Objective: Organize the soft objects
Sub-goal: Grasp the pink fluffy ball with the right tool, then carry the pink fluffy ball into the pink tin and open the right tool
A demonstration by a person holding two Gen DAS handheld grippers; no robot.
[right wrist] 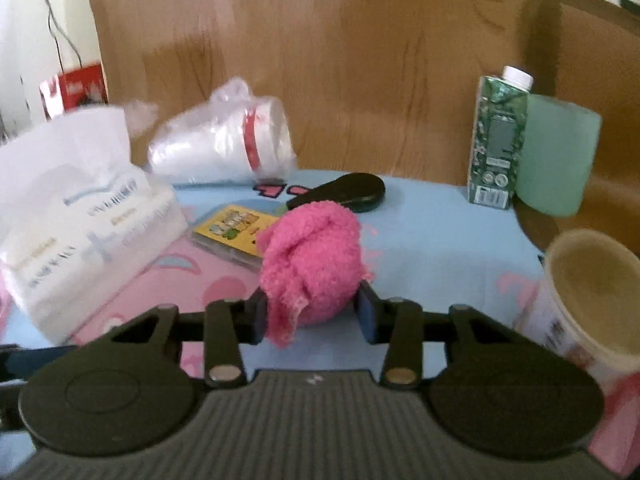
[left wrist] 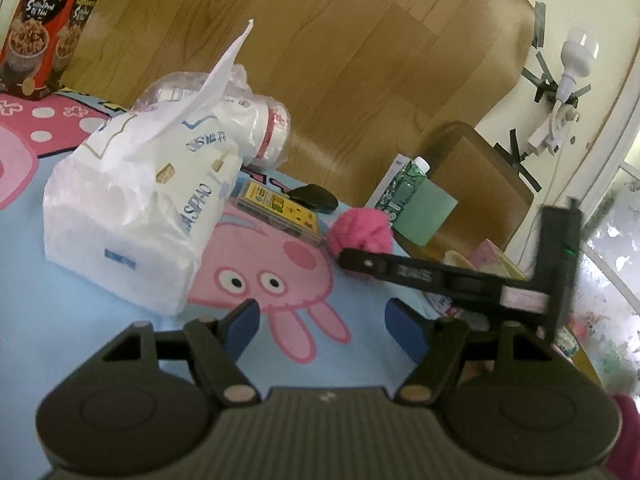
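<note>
The right gripper points a bit down and its blue pads squeeze the pink ball, which sits on the blue mat near the yellow box. The left gripper tips down over the mat, fingers apart and holding nothing

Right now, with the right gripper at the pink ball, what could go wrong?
1. The right gripper has the pink ball between its pads low down, with a loose flap hanging over the left pad; the grip may catch only the flap and slip.
2. The paper cup stands close on the right; a swing that way could tip it.
3. The yellow box lies right behind the ball and may get dragged.
</note>
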